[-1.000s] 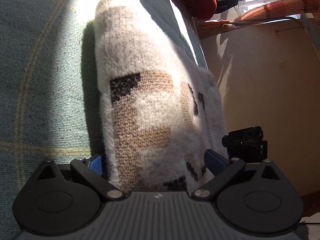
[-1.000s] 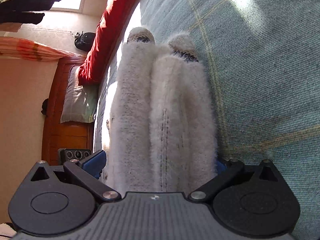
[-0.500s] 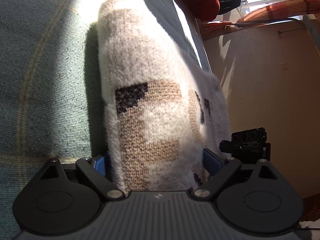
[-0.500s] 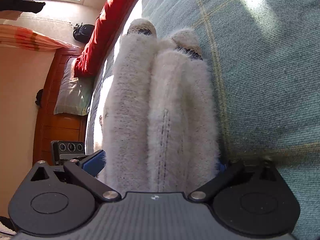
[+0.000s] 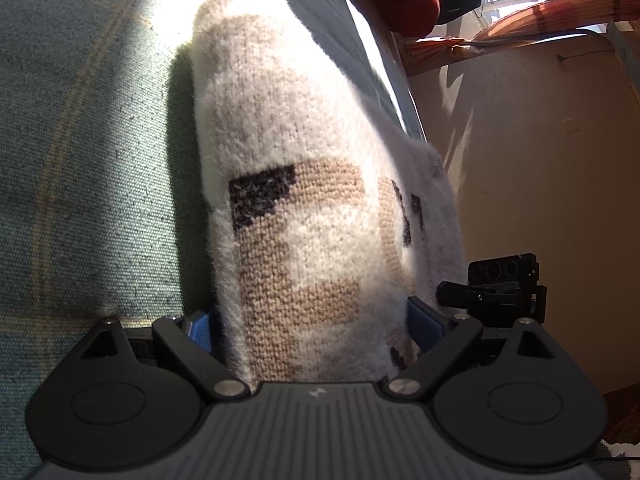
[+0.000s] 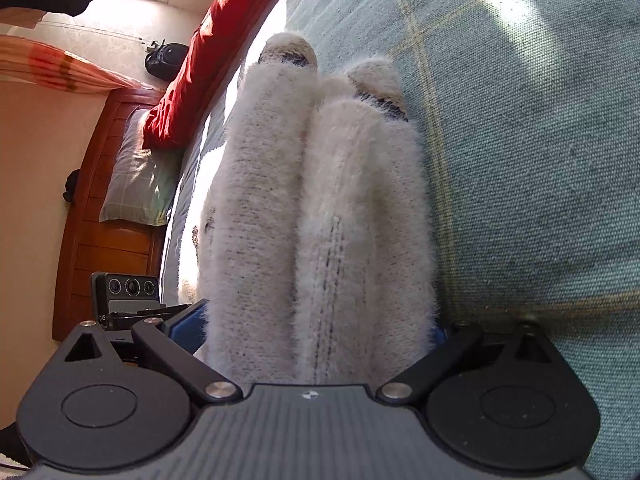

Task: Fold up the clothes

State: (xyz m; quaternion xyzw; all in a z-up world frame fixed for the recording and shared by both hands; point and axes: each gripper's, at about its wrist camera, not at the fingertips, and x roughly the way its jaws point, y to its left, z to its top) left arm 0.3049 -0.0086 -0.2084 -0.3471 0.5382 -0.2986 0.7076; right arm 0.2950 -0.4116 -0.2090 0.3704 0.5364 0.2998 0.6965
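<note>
Teal bedspread [image 5: 80,160], folded sweater [image 5: 304,208] lengthwise away from cameras; left gripper [image 5: 312,326], right gripper [image 6: 320,326] clasp it

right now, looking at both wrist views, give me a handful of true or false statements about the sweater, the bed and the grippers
1. The fuzzy white sweater lies folded on a blue-green plaid bedspread. True.
2. The sweater carries a tan and dark brown knit pattern. True.
3. The left gripper is away from the sweater, over bare bedspread. False: the sweater's thick folded edge sits between its blue pads.
4. In the right wrist view, the sweater shows as two fuzzy rolls side by side. True.
5. The blanket bunched at the far edge of the bed is yellow. False: it is red.
6. The right gripper has only a pillow between its jaws. False: the sweater fills the gap; the pillow lies far off by the wooden headboard.
</note>
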